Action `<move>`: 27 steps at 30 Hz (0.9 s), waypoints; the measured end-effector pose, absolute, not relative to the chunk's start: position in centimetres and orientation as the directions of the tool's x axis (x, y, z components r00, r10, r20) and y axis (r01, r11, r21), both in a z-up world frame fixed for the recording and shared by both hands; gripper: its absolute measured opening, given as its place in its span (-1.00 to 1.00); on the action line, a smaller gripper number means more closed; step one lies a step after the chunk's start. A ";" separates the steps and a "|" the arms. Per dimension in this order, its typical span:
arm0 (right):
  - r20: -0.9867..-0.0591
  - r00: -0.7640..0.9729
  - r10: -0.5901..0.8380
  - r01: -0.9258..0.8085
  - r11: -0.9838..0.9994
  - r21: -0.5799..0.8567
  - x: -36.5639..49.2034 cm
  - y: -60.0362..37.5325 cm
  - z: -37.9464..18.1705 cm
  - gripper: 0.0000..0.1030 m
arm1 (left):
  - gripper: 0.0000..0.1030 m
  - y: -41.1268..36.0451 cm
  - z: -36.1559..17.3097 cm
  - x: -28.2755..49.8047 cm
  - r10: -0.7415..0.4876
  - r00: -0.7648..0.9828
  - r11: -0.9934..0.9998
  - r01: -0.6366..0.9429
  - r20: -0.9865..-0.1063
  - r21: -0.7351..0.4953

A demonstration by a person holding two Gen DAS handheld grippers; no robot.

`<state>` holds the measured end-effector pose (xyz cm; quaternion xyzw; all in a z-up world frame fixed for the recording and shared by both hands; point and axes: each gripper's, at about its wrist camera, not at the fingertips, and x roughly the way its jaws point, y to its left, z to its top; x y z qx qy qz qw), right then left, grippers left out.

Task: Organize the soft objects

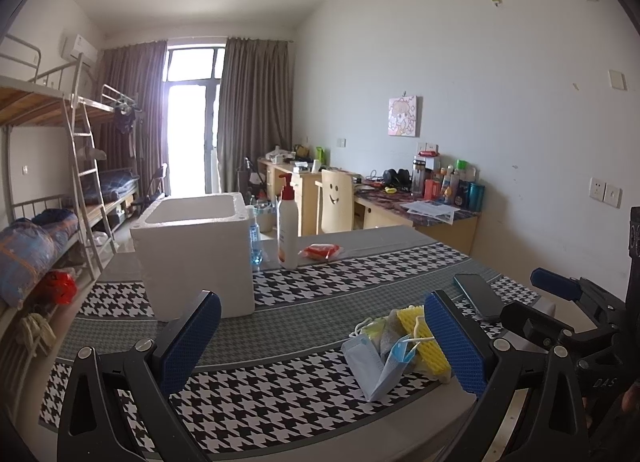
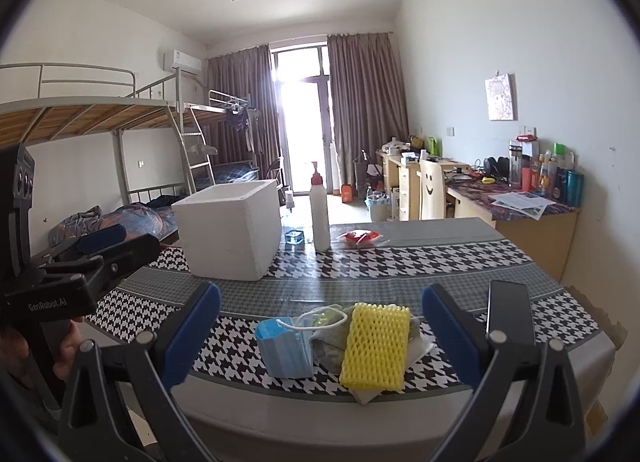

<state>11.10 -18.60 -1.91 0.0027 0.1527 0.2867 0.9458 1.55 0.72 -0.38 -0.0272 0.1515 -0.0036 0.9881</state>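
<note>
On my left wrist view, the white foam box [image 1: 196, 254] stands open-topped on the checked tablecloth [image 1: 280, 394], towards the far left of the table. Just right of it I see a pump bottle [image 1: 288, 225] standing upright, with a red packet [image 1: 321, 251] lying near its base. My left gripper [image 1: 326, 342] hangs over the near part of the table with its blue-padded fingers [image 1: 192, 338] spread wide and nothing between them.

The soft things sit in one small heap near the front edge: a blue face mask [image 2: 285, 350] on the left, a grey cloth [image 2: 329, 344] in the middle and a yellow foam net [image 2: 376, 346] lying over its right side (something white and flat pokes out beneath, I cannot tell what). In the left view the heap lies just inside that gripper's right finger.

My right gripper [image 2: 322, 338] faces the heap head-on, fingers [image 2: 450, 338] wide apart on either side of it, holding nothing. I cannot tell whether it touches the table. Right of the heap a dark phone [image 2: 510, 316] lies flat on the cloth.
</note>
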 end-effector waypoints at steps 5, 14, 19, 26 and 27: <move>-0.279 0.797 0.536 -0.538 0.839 0.079 11.0 -18.5 -1.8 0.98 | 0.98 0.7 -0.5 1.6 -0.014 0.953 0.999 -0.002 -0.301 -0.052; -0.291 0.804 0.519 -0.520 0.850 0.079 11.3 -18.4 -1.9 0.98 | 0.98 0.7 -0.6 2.0 -0.020 0.951 0.999 0.004 -0.307 -0.054; -0.313 0.795 0.519 -0.517 0.850 0.097 12.0 -18.4 -2.3 0.98 | 0.98 0.4 -0.8 2.4 -0.028 0.948 0.999 0.013 -0.317 -0.050; -0.335 0.791 0.512 -0.512 0.854 0.096 12.6 -18.5 -2.7 0.98 | 0.98 -0.2 -1.2 3.2 -0.052 0.939 0.998 0.039 -0.339 -0.048; -0.339 0.791 0.509 -0.509 0.855 0.097 12.7 -18.5 -2.8 0.98 | 0.98 -0.3 -1.3 3.3 -0.056 0.937 0.998 0.043 -0.344 -0.045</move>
